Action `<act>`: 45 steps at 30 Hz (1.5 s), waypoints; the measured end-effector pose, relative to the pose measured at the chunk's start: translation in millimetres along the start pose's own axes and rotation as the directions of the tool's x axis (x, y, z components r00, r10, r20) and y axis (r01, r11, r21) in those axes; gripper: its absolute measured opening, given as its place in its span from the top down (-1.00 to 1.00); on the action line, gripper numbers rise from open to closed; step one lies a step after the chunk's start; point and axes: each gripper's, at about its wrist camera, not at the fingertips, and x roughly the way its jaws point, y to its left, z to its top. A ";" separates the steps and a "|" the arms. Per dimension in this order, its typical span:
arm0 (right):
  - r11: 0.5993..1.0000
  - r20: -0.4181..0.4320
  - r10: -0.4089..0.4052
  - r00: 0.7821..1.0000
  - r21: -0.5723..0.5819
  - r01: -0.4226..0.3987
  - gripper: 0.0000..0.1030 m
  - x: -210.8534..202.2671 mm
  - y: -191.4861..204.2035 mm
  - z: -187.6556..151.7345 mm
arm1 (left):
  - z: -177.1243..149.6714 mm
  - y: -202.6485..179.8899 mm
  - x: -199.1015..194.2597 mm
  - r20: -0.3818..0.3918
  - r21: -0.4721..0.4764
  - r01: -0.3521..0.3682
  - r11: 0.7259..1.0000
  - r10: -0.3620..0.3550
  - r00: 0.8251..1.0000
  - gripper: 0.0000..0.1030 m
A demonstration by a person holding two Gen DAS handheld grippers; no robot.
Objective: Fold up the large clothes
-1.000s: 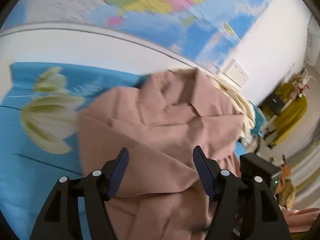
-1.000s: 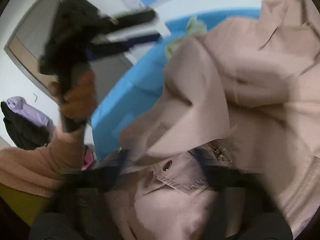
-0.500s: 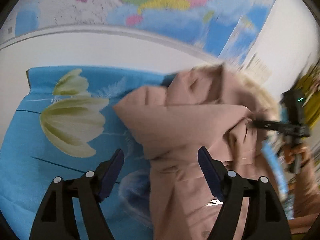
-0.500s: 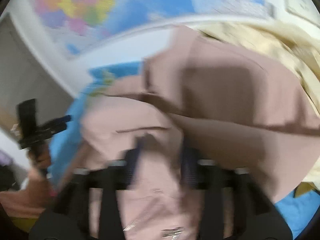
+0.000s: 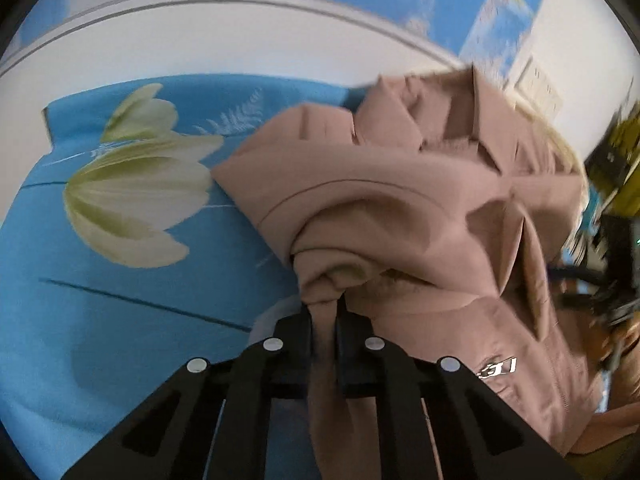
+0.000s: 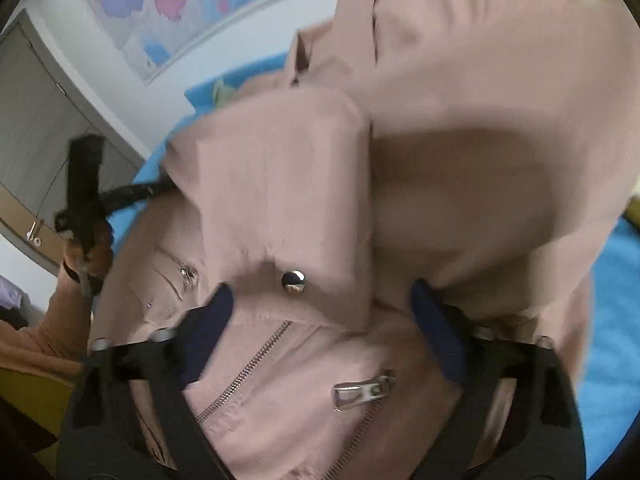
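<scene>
Pink jacket [image 5: 400, 200] bunched in closing left tongs [image 5: 324, 320]; right tongs [image 6: 320, 320] open, empty. Thin pinch may slip, fold flops.

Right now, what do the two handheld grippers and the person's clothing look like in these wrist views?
Both are black plastic frames with angular cut-outs and round silver studs. The left gripper has four studs across its linkage; its pads are hidden in the fabric. The right gripper carries dark navy pads on its fingers. The hand on the other tool's black handle comes out of a peach-coloured sleeve. No cables show.
</scene>
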 end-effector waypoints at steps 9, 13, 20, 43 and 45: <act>0.983 0.157 -0.147 0.977 -0.087 0.162 0.95 -72.5 0.0 35.1 | -17.3 10.6 -5.7 -0.055 0.093 -0.254 0.963 0.260 0.964 0.92; 0.958 0.137 -0.254 0.957 -0.104 0.269 0.95 -76.9 -12.3 51.5 | -8.7 6.3 -36.1 0.037 0.084 -0.171 0.982 0.168 0.985 0.70; 0.938 0.132 -0.302 0.944 -0.134 0.319 0.94 -71.5 -16.4 56.0 | 18.4 -71.2 -41.6 0.161 0.267 -0.060 0.962 0.017 0.987 0.38; 0.926 0.214 -0.244 0.946 -0.238 0.292 0.22 -53.3 16.5 16.0 | 23.4 -86.6 48.7 -0.033 0.255 -0.063 0.965 0.074 0.997 0.01; 0.915 0.171 -0.287 0.943 -0.242 0.323 0.25 -29.7 12.7 20.7 | 22.0 -86.2 46.9 -0.029 0.249 -0.070 0.966 0.080 0.996 0.00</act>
